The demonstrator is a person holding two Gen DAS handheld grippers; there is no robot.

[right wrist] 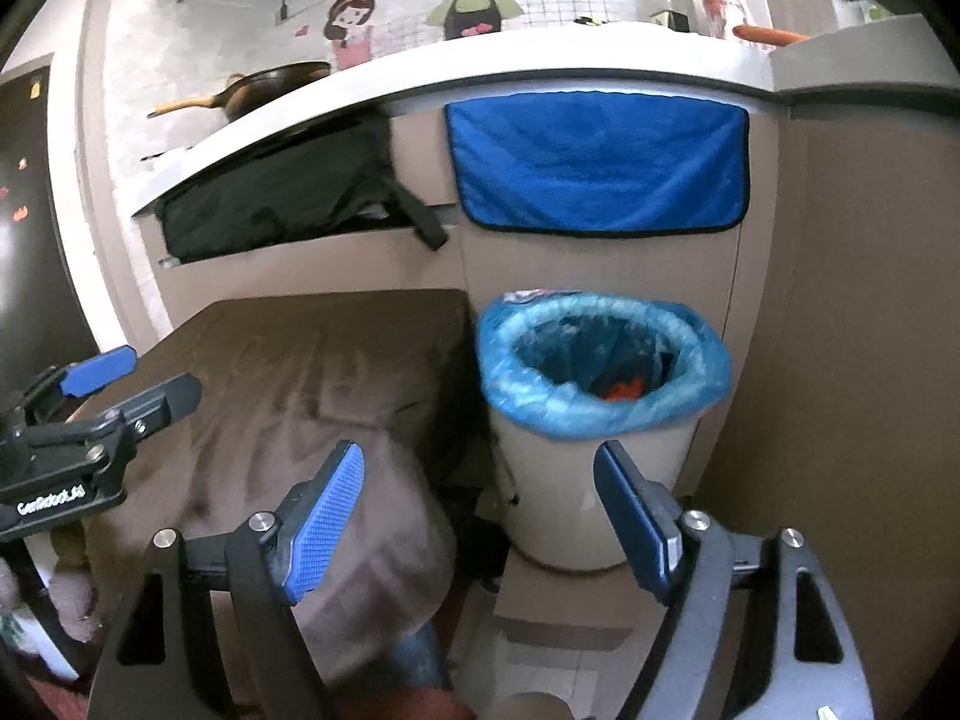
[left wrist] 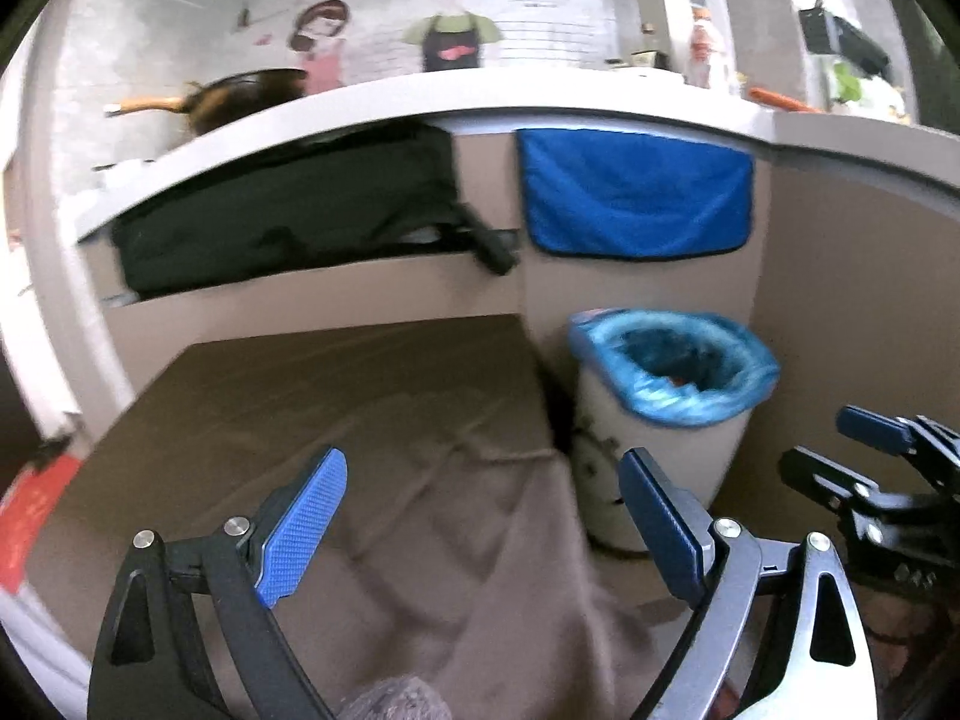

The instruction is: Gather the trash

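A white trash bin [right wrist: 594,492] with a blue liner [right wrist: 606,360] stands on the floor against a beige cabinet; something orange [right wrist: 624,389] lies inside. It also shows in the left wrist view [left wrist: 660,456]. My right gripper [right wrist: 480,480] is open and empty, just in front of the bin and below its rim. My left gripper [left wrist: 480,480] is open and empty over a brown cloth [left wrist: 360,420], left of the bin. The right gripper shows at the right edge of the left wrist view [left wrist: 840,450]; the left one shows at the left of the right wrist view [right wrist: 138,378].
A blue towel [right wrist: 600,168] hangs on the cabinet above the bin. A black bag [right wrist: 276,198] fills a shelf under the white counter [right wrist: 540,69]. A dark pan [right wrist: 270,87] sits on the counter. The brown-covered surface [right wrist: 300,360] lies left of the bin.
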